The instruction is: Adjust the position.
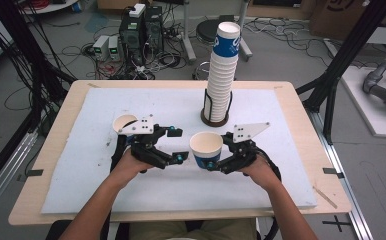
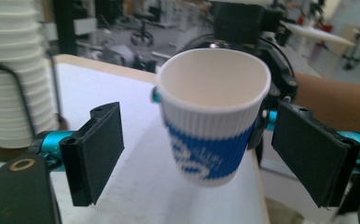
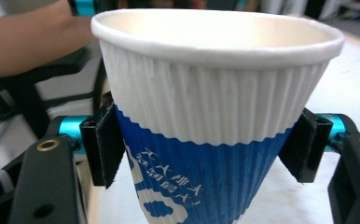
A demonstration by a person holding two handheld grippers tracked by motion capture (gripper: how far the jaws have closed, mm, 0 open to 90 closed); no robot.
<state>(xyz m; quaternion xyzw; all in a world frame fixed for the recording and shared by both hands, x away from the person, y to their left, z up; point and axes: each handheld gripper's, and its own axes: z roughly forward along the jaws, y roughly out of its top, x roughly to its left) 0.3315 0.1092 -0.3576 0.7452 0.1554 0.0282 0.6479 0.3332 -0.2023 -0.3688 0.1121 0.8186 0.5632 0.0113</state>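
Observation:
A white and blue ribbed paper cup (image 1: 205, 144) hangs upright just above the white mat (image 1: 96, 190), in front of the middle. My right gripper (image 1: 217, 151) is shut on it: in the right gripper view both black pads (image 3: 104, 144) press the blue lower part of the cup (image 3: 215, 93). My left gripper (image 1: 178, 145) stands open to the left of it. In the left gripper view the cup (image 2: 213, 116) sits between my pads (image 2: 96, 149), with a gap on each side.
A tall stack of the same cups (image 1: 223, 70) rises from a black wire holder (image 1: 215, 118) at the back middle of the mat. A single empty cup (image 1: 124, 121) stands behind my left gripper. Black frame posts flank the wooden table (image 1: 326, 195).

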